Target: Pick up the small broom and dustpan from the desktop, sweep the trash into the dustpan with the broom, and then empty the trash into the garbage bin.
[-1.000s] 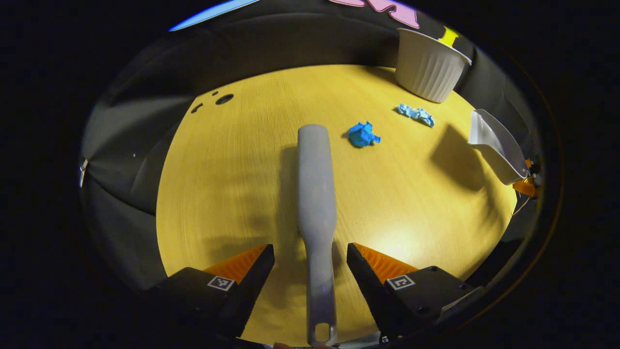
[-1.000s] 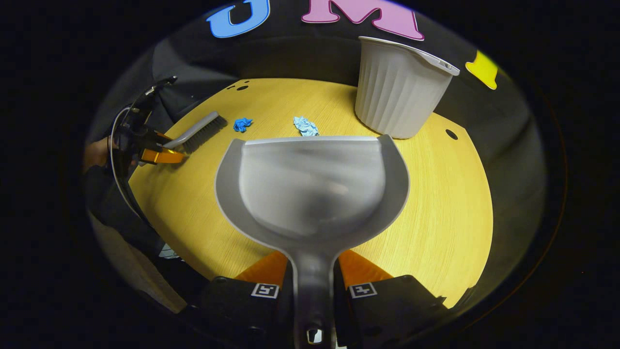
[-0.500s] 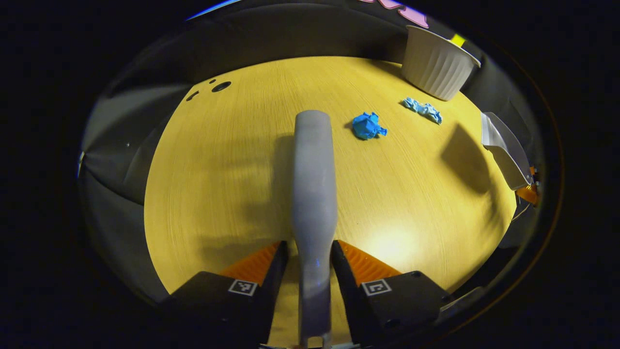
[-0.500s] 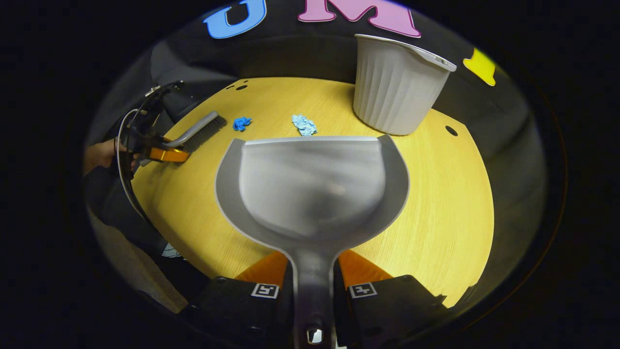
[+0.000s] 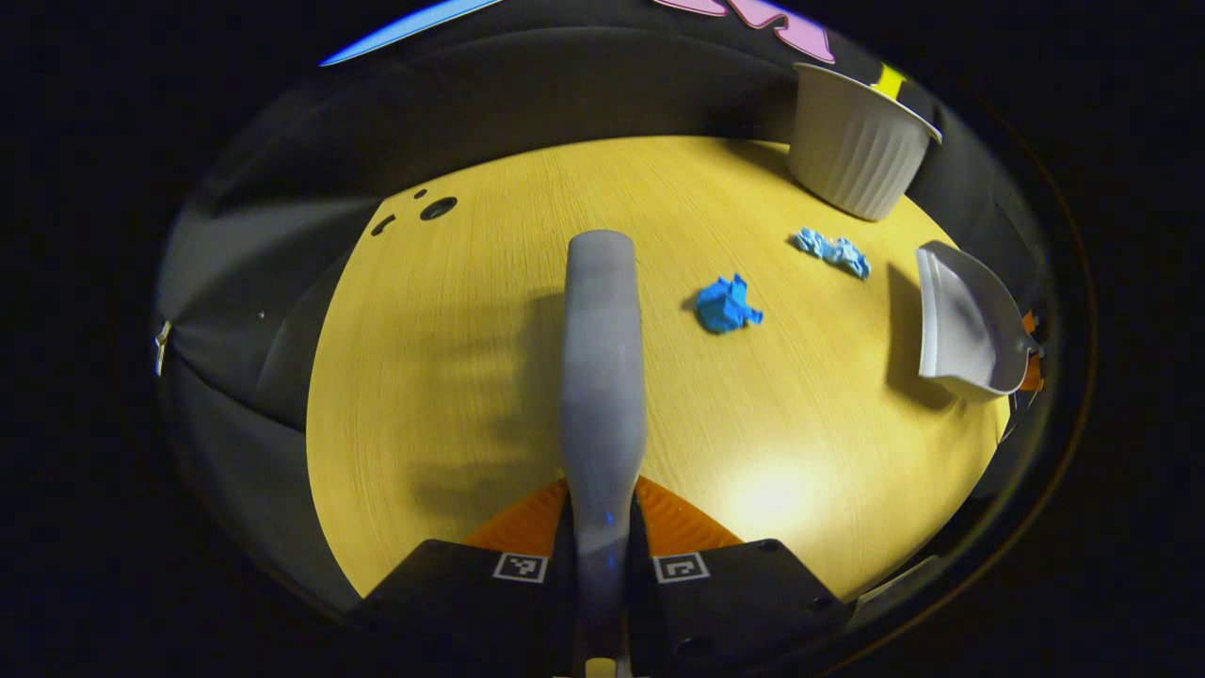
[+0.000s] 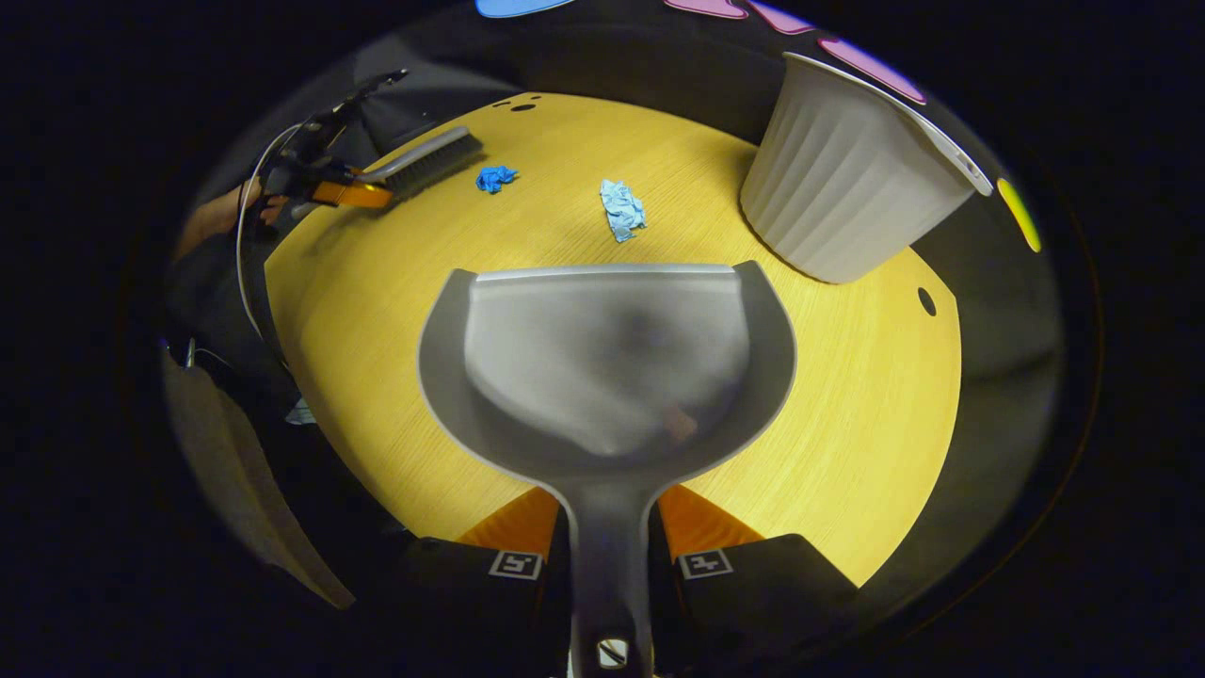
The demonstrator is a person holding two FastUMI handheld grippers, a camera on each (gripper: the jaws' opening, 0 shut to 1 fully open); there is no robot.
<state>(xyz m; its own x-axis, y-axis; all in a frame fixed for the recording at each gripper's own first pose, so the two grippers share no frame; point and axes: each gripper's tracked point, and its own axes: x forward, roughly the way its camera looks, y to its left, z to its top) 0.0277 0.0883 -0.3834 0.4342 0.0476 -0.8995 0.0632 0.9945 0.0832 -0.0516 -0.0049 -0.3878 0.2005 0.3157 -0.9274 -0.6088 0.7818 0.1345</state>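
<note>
Between the fingers of the left gripper (image 5: 600,556) sat the small broom (image 5: 601,358), its handle pinched tight from both sides. Its long back pointed out over the yellow desktop (image 5: 452,377), and the right gripper view showed its bristles low by the wood, but I could not tell if they touched. The dustpan (image 6: 607,363) was held the same way by the right gripper (image 6: 609,556), both fingers squeezed on its handle and its wide mouth facing away from the hand.

Two bits of trash lay on the desktop. A dark blue crumpled paper (image 5: 727,306) sat near the broom's far end, a little to one side. A pale blue crumpled paper (image 6: 622,209) lay just past the dustpan's front edge. The white garbage bin (image 6: 847,184) stood upright at the back, near the pale paper.

So picking up looked done, and sweeping was the step just starting. Next, the dustpan's edge would need to rest flat on the wood close to the papers. The broom would then need to go behind the dark paper and push it toward the pan.
</note>
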